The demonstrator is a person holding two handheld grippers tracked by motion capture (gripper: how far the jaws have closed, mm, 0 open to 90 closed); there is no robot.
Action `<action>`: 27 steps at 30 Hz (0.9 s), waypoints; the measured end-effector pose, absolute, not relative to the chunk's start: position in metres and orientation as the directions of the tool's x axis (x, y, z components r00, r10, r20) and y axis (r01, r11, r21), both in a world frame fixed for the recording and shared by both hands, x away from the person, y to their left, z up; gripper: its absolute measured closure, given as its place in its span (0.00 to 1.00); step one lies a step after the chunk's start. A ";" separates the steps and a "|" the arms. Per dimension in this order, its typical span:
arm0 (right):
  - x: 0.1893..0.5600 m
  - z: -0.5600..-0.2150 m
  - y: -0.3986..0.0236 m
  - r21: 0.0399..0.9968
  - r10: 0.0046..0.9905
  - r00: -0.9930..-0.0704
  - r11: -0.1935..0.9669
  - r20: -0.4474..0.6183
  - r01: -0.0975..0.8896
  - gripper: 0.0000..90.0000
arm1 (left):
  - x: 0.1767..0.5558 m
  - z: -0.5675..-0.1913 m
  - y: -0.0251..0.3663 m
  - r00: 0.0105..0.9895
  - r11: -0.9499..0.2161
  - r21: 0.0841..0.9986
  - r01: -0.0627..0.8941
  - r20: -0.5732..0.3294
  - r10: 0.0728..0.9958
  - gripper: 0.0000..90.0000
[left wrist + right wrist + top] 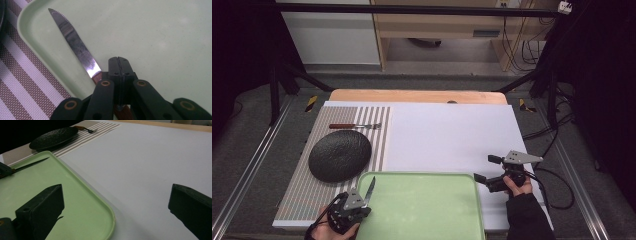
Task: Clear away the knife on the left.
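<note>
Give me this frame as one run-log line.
left gripper: shut on knife handle, blade over green tray | right gripper: open, holding nothing, over white mat | plate, fork: on striped placemat

Dark plate (340, 155) and fork (355, 126) on striped placemat (312, 185).

Knife (75, 42): glossy metal blade, wood handle; tray (155, 32): smooth plastic.

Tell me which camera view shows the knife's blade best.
The left gripper view: the knife is close up, its serrated blade sharp and its wooden handle clamped in the left hand-held gripper. The high view shows a small sliver at the green tray's corner; the right gripper view a distant edge-on blade.
</note>
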State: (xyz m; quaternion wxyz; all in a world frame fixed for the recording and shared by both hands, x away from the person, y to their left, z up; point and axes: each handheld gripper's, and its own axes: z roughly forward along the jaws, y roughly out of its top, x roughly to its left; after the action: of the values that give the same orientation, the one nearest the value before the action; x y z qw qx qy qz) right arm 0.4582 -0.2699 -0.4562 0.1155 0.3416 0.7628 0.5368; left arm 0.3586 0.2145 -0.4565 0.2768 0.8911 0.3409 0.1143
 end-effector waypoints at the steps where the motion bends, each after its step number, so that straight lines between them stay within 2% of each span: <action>1: 0.458 -0.456 -0.270 0.898 0.645 -0.740 0.190 0.191 0.397 0.01 | 0.358 -0.456 0.215 0.740 -0.614 0.571 0.545 0.016 0.672 1.00; 18: 0.458 -0.456 -0.270 0.898 0.644 -0.741 0.191 0.191 0.397 0.01 | 0.356 -0.455 0.221 0.719 -0.597 0.581 0.553 0.028 0.694 1.00; 21: 0.458 -0.456 -0.270 0.899 0.643 -0.741 0.187 0.194 0.397 0.01 | 0.356 -0.453 0.222 0.725 -0.589 0.605 0.537 0.027 0.688 0.99; 27: 0.458 -0.456 -0.270 0.898 0.646 -0.739 0.187 0.193 0.398 0.01 | 0.359 -0.448 0.226 0.724 -0.549 0.658 0.515 0.009 0.690 0.85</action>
State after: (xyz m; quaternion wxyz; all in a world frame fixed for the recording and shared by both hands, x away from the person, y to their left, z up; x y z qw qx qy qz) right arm 0.4584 -0.2700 -0.4562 0.1152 0.3425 0.7618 0.5377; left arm 0.3592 0.2262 -0.4476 0.3247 0.8698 0.3463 0.1346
